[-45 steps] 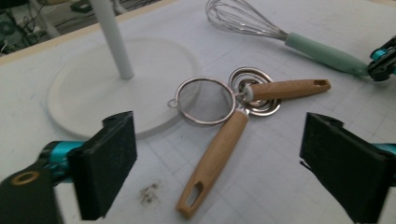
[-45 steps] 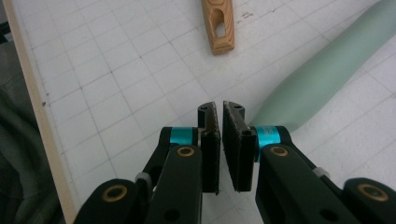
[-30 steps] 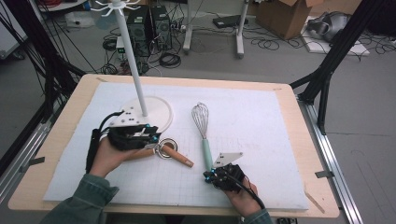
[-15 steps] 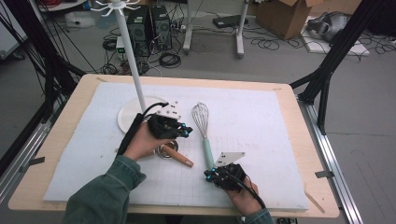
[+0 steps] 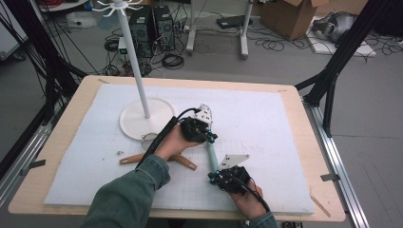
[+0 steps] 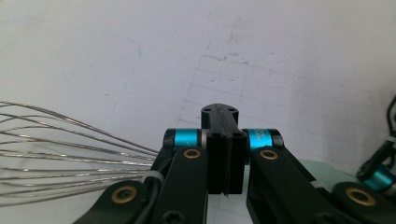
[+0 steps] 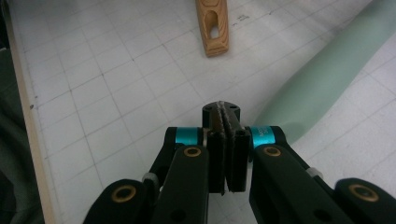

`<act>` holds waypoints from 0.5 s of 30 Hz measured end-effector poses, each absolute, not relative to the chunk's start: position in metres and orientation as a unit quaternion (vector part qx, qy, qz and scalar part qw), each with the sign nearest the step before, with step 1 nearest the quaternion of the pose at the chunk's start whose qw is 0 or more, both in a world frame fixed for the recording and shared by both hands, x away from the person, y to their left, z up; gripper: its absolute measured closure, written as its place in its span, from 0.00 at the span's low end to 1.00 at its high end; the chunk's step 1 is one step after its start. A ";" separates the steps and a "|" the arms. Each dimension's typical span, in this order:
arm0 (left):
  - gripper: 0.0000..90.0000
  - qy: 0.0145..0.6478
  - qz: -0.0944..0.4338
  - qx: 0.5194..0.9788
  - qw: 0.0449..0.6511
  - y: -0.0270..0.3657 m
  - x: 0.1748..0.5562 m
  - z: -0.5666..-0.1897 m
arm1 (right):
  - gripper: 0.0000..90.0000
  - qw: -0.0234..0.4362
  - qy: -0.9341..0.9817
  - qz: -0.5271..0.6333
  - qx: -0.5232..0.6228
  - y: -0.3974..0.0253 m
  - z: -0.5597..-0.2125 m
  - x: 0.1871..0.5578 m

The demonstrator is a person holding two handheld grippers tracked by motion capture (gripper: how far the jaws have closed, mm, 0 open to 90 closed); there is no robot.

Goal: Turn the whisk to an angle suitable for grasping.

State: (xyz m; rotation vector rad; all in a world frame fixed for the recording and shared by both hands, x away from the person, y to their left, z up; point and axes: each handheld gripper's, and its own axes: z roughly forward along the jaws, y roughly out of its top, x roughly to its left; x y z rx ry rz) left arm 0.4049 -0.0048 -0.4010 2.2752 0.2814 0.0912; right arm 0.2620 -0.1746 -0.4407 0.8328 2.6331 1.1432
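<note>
One whisk (image 5: 209, 153) lies between two closed claws (image 5: 212, 138) (image 5: 212, 177).

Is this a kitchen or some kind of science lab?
Most likely a lab or workshop, not a kitchen. The wooden table stands among computer towers with tangled cables on a bare floor, beside a cardboard box. The whisk is just something to practise on with the left gripper.

One whisk (image 5: 209, 153), one wooden utensil (image 5: 183, 162), one white stand (image 5: 142, 118), two grippers: left (image 5: 209, 135), right (image 5: 215, 177). One mat (image 5: 266, 123), one table (image 5: 62, 137).
</note>
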 end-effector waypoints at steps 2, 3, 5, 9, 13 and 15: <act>1.00 0.114 0.035 0.905 0.409 -0.007 0.406 -0.404 | 0.99 0.076 0.878 0.381 0.277 -0.175 -0.441 0.262; 1.00 0.118 0.032 0.908 0.400 -0.009 0.409 -0.409 | 0.99 0.077 0.878 0.382 0.277 -0.175 -0.441 0.262; 1.00 0.117 0.032 0.910 0.397 -0.010 0.410 -0.411 | 0.99 0.077 0.878 0.382 0.277 -0.175 -0.441 0.262; 1.00 0.119 0.030 0.917 0.380 -0.011 0.414 -0.416 | 0.99 0.079 0.878 0.380 0.278 -0.176 -0.440 0.262; 1.00 0.132 0.028 0.913 0.386 -0.012 0.414 -0.417 | 0.99 0.079 0.878 0.380 0.280 -0.178 -0.441 0.262; 1.00 0.131 0.029 0.915 0.381 -0.011 0.414 -0.417 | 0.99 0.078 0.878 0.378 0.281 -0.180 -0.441 0.262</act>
